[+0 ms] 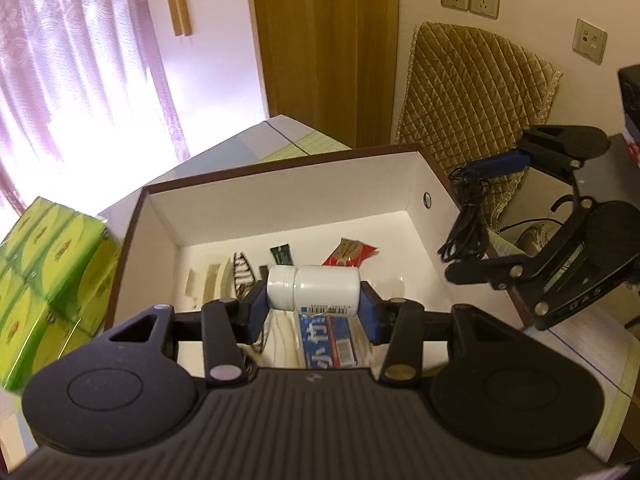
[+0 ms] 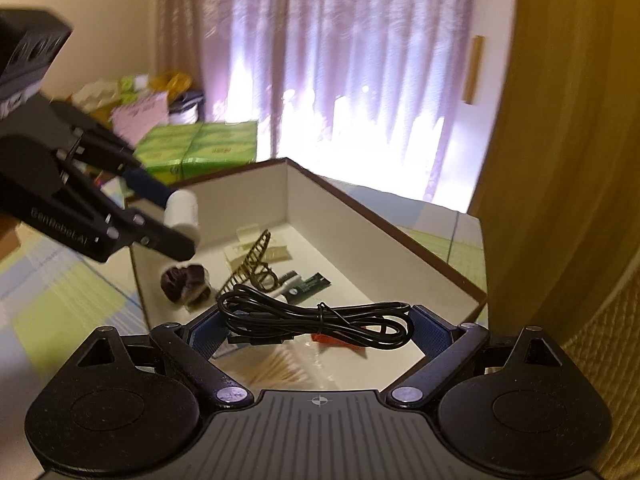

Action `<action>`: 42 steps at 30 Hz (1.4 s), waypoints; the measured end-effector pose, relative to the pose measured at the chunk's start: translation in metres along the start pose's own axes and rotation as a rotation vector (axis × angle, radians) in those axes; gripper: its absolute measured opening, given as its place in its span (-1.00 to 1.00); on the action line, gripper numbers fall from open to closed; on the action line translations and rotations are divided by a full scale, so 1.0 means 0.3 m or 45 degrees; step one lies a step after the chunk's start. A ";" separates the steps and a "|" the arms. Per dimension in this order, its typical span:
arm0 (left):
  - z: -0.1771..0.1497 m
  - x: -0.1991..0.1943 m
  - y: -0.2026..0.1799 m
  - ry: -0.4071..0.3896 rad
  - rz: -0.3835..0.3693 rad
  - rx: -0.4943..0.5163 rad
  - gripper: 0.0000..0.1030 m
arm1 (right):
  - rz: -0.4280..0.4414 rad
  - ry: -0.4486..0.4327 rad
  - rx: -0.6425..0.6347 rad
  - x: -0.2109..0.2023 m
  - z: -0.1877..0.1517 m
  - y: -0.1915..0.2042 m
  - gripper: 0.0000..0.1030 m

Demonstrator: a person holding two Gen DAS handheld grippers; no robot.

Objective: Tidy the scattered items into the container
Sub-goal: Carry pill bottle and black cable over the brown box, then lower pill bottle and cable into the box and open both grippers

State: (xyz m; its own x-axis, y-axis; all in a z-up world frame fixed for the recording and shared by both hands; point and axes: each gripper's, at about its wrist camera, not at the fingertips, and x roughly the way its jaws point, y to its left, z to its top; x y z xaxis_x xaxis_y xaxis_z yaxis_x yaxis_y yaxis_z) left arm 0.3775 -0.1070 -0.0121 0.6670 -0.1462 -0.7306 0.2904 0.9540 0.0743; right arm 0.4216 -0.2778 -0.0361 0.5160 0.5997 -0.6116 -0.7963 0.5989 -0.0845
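My left gripper (image 1: 314,300) is shut on a white bottle (image 1: 320,288), which lies sideways between the blue pads above the open box (image 1: 280,168). The box is white inside with a brown rim. In it lie a blue and red toothpaste carton (image 1: 326,344), a red packet (image 1: 348,254), a hair clip (image 1: 242,280) and a dark sachet (image 1: 282,254). My right gripper (image 2: 318,328) is shut on a coiled black cable (image 2: 316,320) over the box's near end (image 2: 360,240). The left wrist view shows the right gripper (image 1: 460,220) with the cable (image 1: 464,216) just past the box's right wall.
Green tissue packs (image 1: 48,280) are stacked left of the box. A quilted chair cover (image 1: 472,92) and a wooden door (image 1: 328,48) stand behind it. A brown scrunchie (image 2: 186,282) lies in the box. Curtains (image 2: 340,60) hang beyond the checked tablecloth (image 2: 60,300).
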 end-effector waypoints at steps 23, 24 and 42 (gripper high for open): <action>0.100 0.377 0.007 0.210 -0.049 0.116 -0.19 | 0.285 0.514 -0.383 0.373 0.040 -0.207 0.88; 0.100 0.387 0.008 0.214 -0.050 0.116 -0.19 | 0.294 0.533 -0.400 0.378 0.039 -0.209 0.88; 0.096 0.467 0.026 0.252 -0.053 0.110 -0.19 | 0.280 0.703 -0.670 0.468 0.029 -0.169 0.89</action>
State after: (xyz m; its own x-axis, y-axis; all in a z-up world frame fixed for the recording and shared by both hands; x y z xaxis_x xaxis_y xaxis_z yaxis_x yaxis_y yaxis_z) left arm 0.4931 -0.1277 -0.0943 0.5078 -0.1223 -0.8528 0.3782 0.9211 0.0930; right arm 0.5371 -0.2196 -0.1108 0.2079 0.2427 -0.9476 -0.9776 0.0851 -0.1927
